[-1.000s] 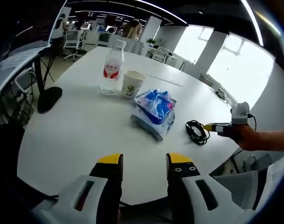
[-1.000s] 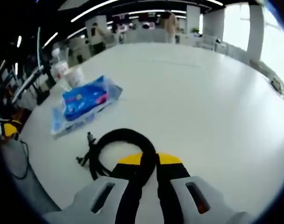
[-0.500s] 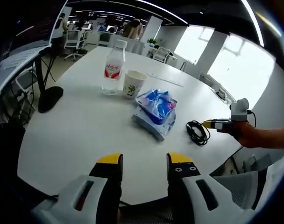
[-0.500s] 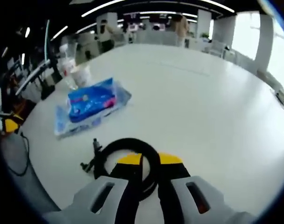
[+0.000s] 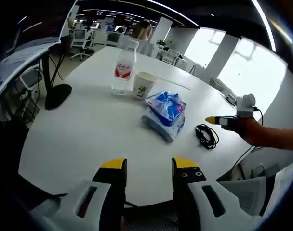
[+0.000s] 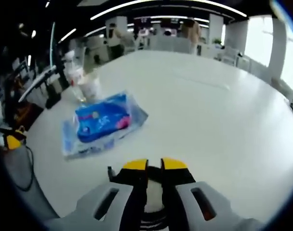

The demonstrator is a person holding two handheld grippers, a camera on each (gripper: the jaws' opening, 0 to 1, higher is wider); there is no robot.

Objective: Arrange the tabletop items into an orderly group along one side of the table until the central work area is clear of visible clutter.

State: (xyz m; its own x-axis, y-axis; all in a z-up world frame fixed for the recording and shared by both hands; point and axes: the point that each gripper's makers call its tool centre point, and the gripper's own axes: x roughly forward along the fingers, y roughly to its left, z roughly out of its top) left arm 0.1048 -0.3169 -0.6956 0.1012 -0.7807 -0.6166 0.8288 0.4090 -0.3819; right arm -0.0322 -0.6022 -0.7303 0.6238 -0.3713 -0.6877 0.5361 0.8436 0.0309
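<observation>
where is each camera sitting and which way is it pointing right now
Left gripper view: rides on the left gripper, held at the near table edge, looking across the white table at the water bottle, paper cup, blue tissue pack and black cable; the right gripper and the person's hand come in from the right.
Right gripper view: rides on the right gripper, low over the table, facing the tissue pack, cup and bottle; its jaws nearly closed.
Shared: table, bottle, cup, tissue pack.

right gripper [image 6: 153, 164] released black cable [image 5: 207, 136], drawn back, fingers nearly together
</observation>
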